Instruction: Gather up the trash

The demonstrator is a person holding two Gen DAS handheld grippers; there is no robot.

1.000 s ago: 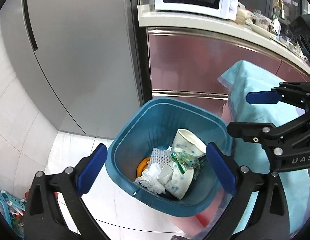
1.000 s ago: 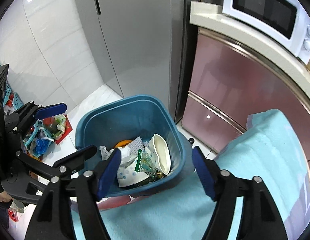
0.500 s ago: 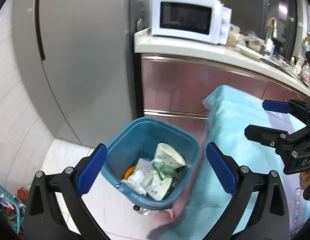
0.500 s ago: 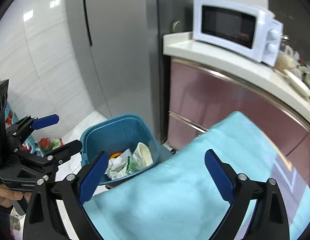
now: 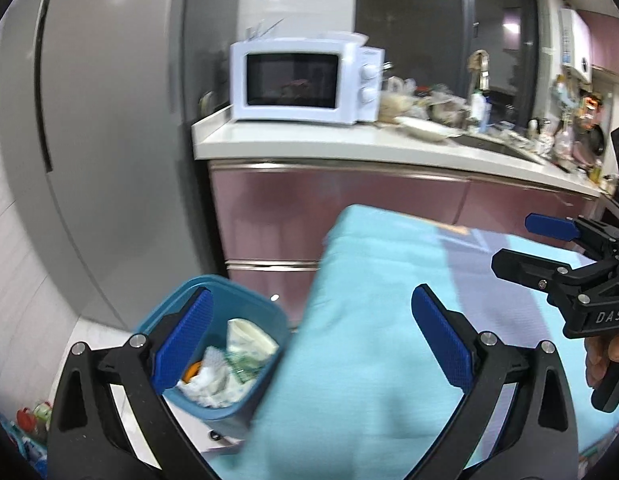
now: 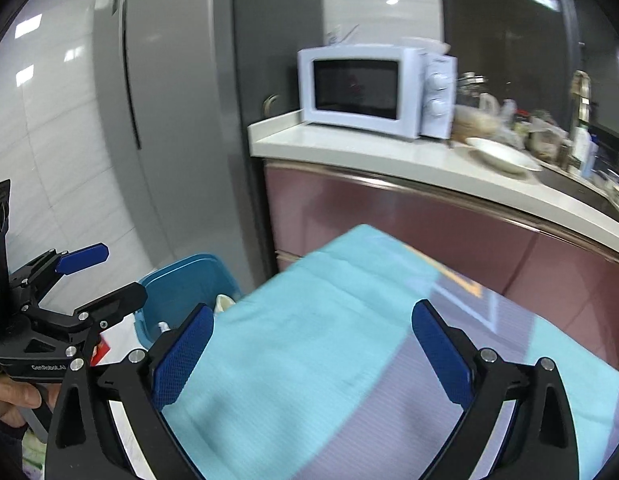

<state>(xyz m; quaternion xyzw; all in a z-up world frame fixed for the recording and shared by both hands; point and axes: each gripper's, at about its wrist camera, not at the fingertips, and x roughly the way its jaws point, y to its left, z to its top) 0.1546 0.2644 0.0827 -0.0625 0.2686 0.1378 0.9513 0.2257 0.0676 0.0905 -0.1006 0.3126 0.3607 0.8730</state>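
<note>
Two blue-padded fingers frame the left wrist view, and the left gripper (image 5: 309,340) stands wide open with nothing between its pads. Low on the left sits the blue plastic trash bin (image 5: 213,360), on the white floor against the edge of the light-blue cloth-covered table (image 5: 369,340); that spot likely lets rubbish be dropped straight off the table edge. Inside it lie crumpled white paper cups and wrappers (image 5: 229,364), so some trash is already collected. The right gripper (image 5: 537,244) shows at the right edge, over the cloth, empty.

In the right wrist view the right gripper (image 6: 309,356) has just been opening and now gapes fully, with only bare cloth visible between its jaws. The bin (image 6: 181,292) peeks out beyond the table's left corner, partly hidden by it. The left gripper (image 6: 97,276) hangs near the bin, open and empty, held by a hand (image 6: 13,396). A white microwave oven (image 6: 373,88) stands on the counter behind.
</note>
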